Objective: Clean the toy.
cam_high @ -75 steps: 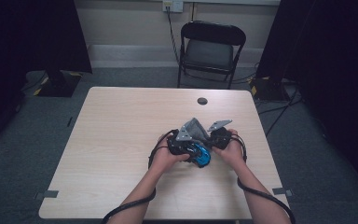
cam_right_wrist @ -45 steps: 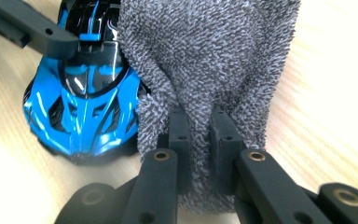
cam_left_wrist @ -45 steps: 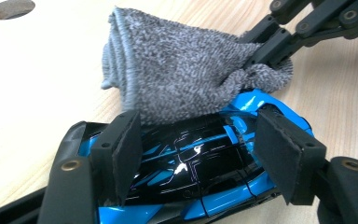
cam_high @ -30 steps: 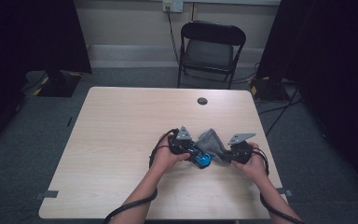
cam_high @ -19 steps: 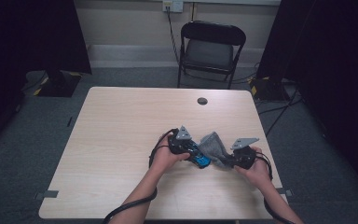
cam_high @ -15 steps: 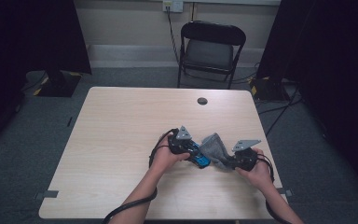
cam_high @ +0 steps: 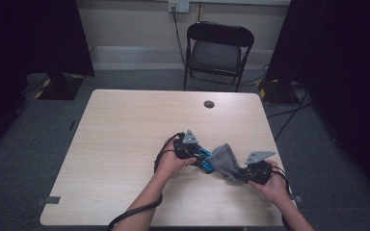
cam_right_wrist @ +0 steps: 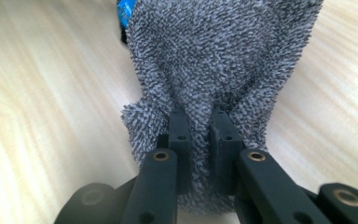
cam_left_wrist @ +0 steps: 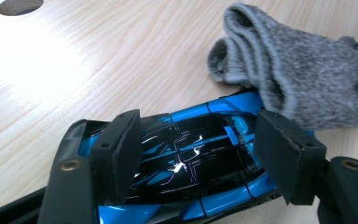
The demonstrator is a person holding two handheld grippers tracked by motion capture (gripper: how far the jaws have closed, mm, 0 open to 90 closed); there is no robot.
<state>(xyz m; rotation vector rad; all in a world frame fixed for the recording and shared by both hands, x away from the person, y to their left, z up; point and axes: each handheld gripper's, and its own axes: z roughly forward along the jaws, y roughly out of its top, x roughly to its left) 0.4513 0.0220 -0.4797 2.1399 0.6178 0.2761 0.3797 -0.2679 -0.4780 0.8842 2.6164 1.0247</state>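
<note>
Claws (cam_high: 203,159) low over table (cam_high: 125,144), right claw (cam_high: 236,174) pinching sock (cam_high: 224,161)

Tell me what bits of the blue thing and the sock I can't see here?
- Blue and black object: left gripper view, its far end is under the grey sock, its near end cut off by the bottom edge; what it is stays unclear.
- Sock: right gripper view, the right gripper pinches it, hiding the cloth between its jaws.

Sock (cam_high: 224,161) on table (cam_high: 125,144), between left gripper (cam_high: 200,156) and right gripper (cam_high: 238,174). Shiny curved object (cam_left_wrist: 191,163) sits between left jaws, partly under sock. Chair (cam_high: 218,50) beyond table's far edge.
</note>
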